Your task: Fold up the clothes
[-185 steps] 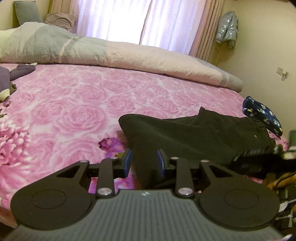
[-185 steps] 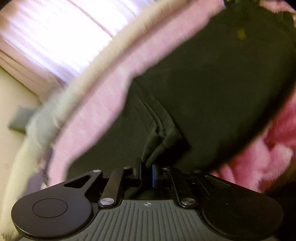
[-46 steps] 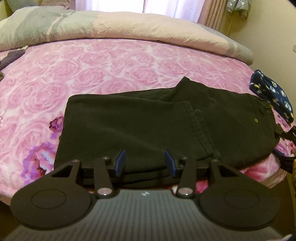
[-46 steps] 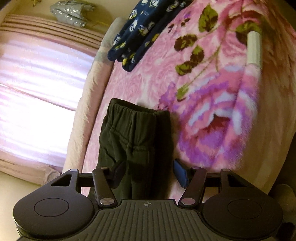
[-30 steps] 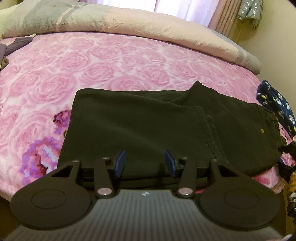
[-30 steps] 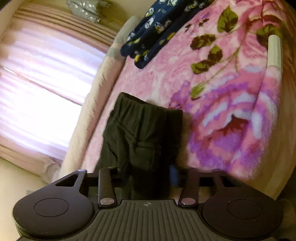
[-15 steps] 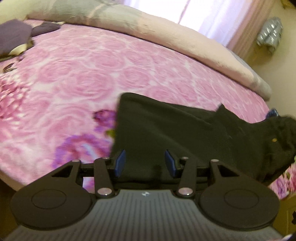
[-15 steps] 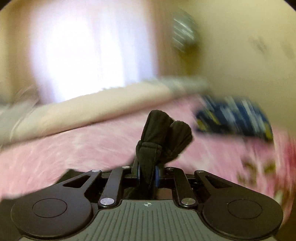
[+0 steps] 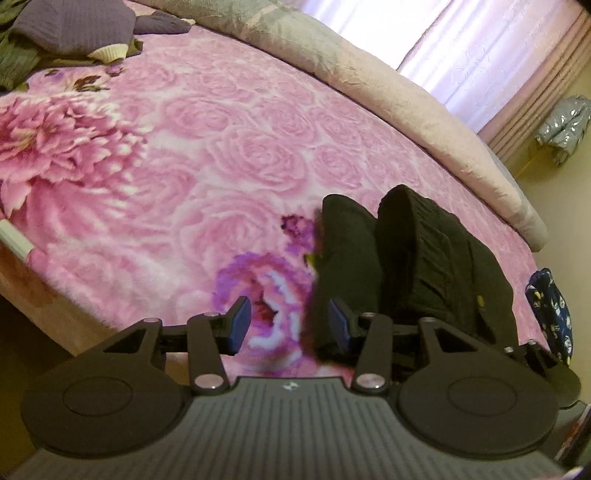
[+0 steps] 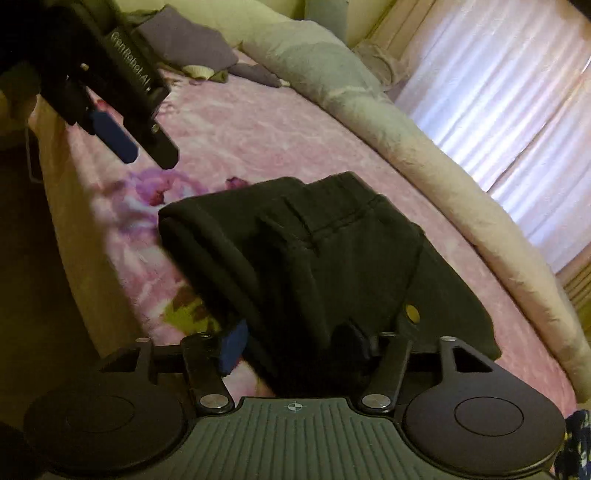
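Dark folded trousers [image 9: 417,258] lie in a thick stack near the front edge of the pink rose bedspread [image 9: 207,155]. My left gripper [image 9: 288,325] is open and empty, its right finger against the stack's left edge. In the right wrist view the trousers [image 10: 332,251] lie folded over, with a small yellow button showing. My right gripper [image 10: 295,343] is open, its jaws standing either side of the stack's near edge. The left gripper also shows in the right wrist view [image 10: 147,147], hovering left of the trousers.
A rolled grey-beige duvet [image 9: 369,85] runs along the bed's far side below bright curtains. A pile of purple and green clothes [image 9: 62,33] sits at the far left. A navy patterned garment [image 9: 550,310] lies at the right. The bed's front edge [image 9: 44,295] drops off close by.
The right gripper, shut on the trousers' waist half a second ago, has carried it over onto the stack and opened. The left gripper has shifted left to the stack's edge.
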A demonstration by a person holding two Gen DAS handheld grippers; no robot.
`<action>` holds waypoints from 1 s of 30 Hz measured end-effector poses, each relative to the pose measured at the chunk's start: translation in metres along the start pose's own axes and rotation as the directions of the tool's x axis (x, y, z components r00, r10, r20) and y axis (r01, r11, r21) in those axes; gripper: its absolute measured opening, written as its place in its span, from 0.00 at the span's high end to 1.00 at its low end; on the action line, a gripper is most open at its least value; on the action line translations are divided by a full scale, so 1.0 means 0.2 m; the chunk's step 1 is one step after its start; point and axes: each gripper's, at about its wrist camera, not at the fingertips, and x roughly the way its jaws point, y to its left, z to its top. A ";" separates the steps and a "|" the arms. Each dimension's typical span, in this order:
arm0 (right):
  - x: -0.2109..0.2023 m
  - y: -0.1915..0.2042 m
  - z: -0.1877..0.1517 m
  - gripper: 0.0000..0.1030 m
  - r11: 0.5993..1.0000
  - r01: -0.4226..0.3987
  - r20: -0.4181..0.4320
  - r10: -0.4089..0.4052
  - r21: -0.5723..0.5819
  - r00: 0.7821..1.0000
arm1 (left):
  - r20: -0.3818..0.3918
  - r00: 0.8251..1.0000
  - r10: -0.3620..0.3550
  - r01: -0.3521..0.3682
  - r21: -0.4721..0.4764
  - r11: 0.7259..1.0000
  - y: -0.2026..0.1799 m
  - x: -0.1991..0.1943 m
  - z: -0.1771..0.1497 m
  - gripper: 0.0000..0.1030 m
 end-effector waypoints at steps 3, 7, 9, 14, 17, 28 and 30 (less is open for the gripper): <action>-0.07 -0.10 -0.02 0.40 0.995 0.011 0.024 -0.014 0.101 1.000 | -0.019 0.999 -0.041 0.041 -0.015 0.999 -0.01 0.01 -0.01 0.60; -0.17 -0.26 -0.07 0.40 0.953 -0.023 0.059 0.006 0.302 0.998 | -0.039 0.992 -0.124 0.122 -0.040 0.992 -0.04 0.04 -0.01 0.60; -0.21 -0.34 -0.09 0.40 0.913 -0.037 0.077 0.005 0.406 0.997 | -0.050 0.986 -0.160 0.157 -0.063 0.986 -0.06 0.06 -0.01 0.60; -0.31 -0.53 -0.18 0.40 0.773 -0.051 0.106 -0.021 0.633 0.994 | -0.073 0.967 -0.244 0.234 -0.127 0.964 -0.08 0.08 -0.01 0.60; -0.32 -0.66 -0.27 0.40 0.646 0.034 0.025 -0.082 0.763 0.996 | -0.070 0.950 -0.303 0.288 -0.169 0.943 -0.08 0.11 0.01 0.60; -0.23 -0.95 -0.57 0.41 0.144 0.120 -0.117 -0.031 0.982 0.993 | -0.188 0.886 -0.424 0.395 -0.174 0.902 -0.20 0.43 0.13 0.54; -0.23 -0.99 -0.59 0.41 0.122 0.131 -0.127 -0.046 0.984 0.991 | -0.203 0.890 -0.409 0.382 -0.160 0.910 -0.21 0.47 0.14 0.53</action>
